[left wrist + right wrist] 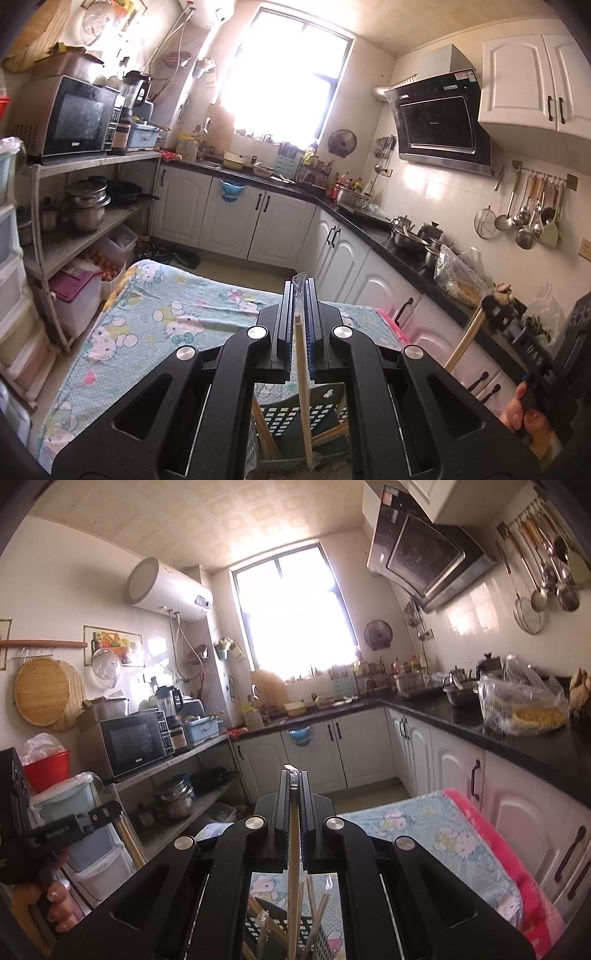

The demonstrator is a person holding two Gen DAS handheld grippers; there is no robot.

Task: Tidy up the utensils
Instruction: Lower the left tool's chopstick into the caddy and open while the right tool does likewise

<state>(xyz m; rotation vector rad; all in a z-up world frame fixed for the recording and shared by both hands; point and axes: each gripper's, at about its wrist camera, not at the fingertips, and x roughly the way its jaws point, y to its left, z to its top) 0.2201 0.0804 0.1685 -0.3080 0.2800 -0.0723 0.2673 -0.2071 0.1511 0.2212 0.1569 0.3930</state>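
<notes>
- Left tongs (300, 295) are clenching on a wooden chopstick (303, 387), which is hanging down between the jaws into a dark slotted basket (295, 417) below.
- A bit of clear plastic wrapper (300, 282) is sticking out at the left tongs' tip.
- Right tongs (293, 777) are clenching on another chopstick (294, 867), running down into the same basket (273, 930).
- More chopsticks (317, 912) are standing tilted in the basket, leaning different ways.
- Basket is sitting on the worktop (166, 314) covered with a cartoon-print cloth (424, 830).
- Right gripper is showing at the right edge of the left view, gripping its chopstick (466, 341), with the person's hand (524, 415) on it.
- Left hand (55, 908) is showing at the left edge of the right view.
- Kitchen counter (517, 734) with pots and a plastic bag (521, 701) is lying well apart from the basket.
</notes>
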